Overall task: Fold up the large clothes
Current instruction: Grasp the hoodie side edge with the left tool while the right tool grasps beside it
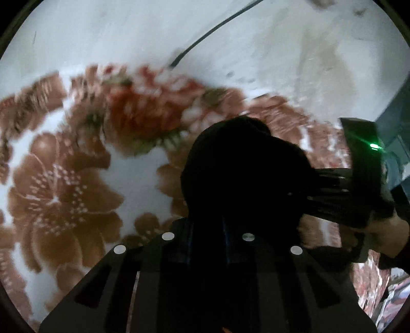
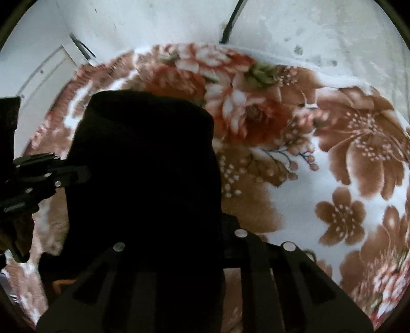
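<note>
A black garment (image 1: pixel 243 166) hangs bunched in front of my left gripper (image 1: pixel 207 230), whose jaws are shut on its cloth. In the right wrist view the same black garment (image 2: pixel 143 166) fills the left half and drapes over my right gripper (image 2: pixel 179 238), which is shut on it too. The two grippers are close together: the right gripper (image 1: pixel 320 194) reaches in from the right edge of the left wrist view, held by a hand (image 1: pixel 384 235). My left gripper (image 2: pixel 59 176) pokes in at the left of the right wrist view, touching the garment's side.
Under the garment lies a plush white blanket (image 1: pixel 64 192) with brown and red flowers (image 2: pixel 346 153). Beyond it is pale floor (image 1: pixel 128 30) crossed by a dark cable (image 1: pixel 205 35), with the cable (image 2: pixel 230 23) again at top centre. A pale panel (image 2: pixel 43 71) stands far left.
</note>
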`<act>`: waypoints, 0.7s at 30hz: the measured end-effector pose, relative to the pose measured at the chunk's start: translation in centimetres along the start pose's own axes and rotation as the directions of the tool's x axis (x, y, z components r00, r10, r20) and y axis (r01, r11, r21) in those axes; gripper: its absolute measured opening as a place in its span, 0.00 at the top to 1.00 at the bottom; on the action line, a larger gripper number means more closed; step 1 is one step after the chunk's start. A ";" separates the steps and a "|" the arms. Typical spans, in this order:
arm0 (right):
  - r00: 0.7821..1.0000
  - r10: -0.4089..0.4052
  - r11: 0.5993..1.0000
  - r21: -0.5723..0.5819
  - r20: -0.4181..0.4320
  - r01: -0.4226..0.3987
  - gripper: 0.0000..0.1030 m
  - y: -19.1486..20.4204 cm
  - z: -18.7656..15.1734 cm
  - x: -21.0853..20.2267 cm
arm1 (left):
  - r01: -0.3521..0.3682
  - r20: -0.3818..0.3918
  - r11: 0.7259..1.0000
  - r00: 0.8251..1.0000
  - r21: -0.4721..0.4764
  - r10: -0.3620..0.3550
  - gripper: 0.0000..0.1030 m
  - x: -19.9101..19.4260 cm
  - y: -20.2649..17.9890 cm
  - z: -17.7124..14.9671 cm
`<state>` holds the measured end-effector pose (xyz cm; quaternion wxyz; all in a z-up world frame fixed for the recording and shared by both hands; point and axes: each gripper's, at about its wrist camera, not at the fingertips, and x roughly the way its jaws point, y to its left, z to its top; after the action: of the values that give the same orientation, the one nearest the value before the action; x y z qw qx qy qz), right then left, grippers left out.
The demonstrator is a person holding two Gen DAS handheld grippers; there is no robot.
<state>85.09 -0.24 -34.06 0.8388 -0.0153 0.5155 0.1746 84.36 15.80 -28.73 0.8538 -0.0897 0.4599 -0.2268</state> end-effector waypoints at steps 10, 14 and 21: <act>0.999 0.015 0.995 -0.098 0.033 -0.011 0.89 5.0 -5.1 -11.0 | 0.029 0.049 0.998 0.998 0.058 -0.032 0.84 -10.8 -7.6 -4.8; 0.998 0.046 0.994 -0.102 0.032 -0.043 0.89 6.7 -9.1 -14.6 | 0.050 0.054 0.998 0.997 0.044 -0.052 0.85 -13.6 -9.7 -8.5; 0.997 0.070 0.989 -0.126 -0.017 -0.071 0.89 10.2 -18.5 -17.5 | 0.031 0.018 0.998 0.999 0.046 -0.032 0.85 -15.2 -13.2 -18.0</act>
<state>58.86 0.69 -25.90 0.8261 -0.0513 0.5090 0.2364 58.27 12.31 -22.72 0.8563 -0.0795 0.4450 -0.2497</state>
